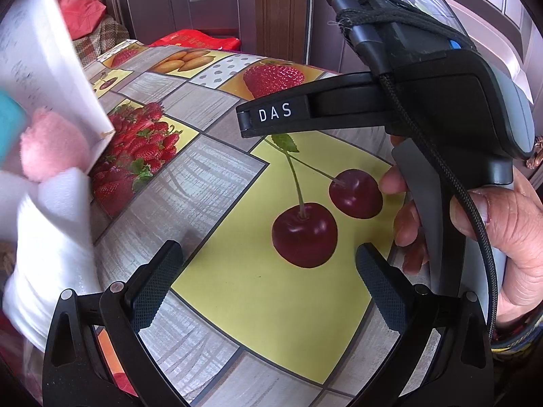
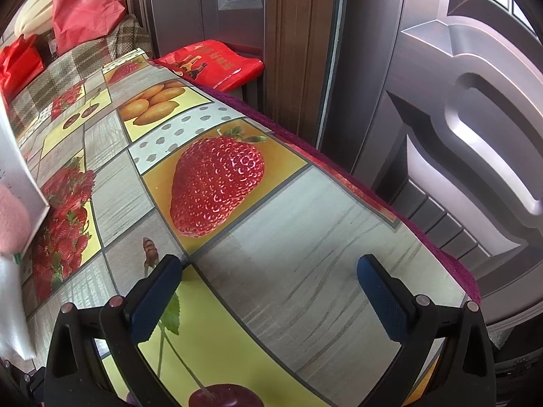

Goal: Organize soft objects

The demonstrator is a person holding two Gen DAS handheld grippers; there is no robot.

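Left gripper [image 1: 268, 271] and right gripper [image 2: 269, 286]: jaws spread wide, nothing between the pads, both poised over the fruit-printed vinyl tablecloth [image 1: 217, 203]. Fluffy pink soft object [image 1: 51, 149], possibly a plush toy, at the far left edge beside white foam pieces [image 1: 64, 196] and a white paper-sided box [image 1: 44, 68], well apart from both grippers. Right hand [image 1: 502, 237] around the right gripper's handle.

Fruit-print tablecloth [image 2: 305, 210] — red bag [image 2: 217, 62], door [image 2: 475, 101].
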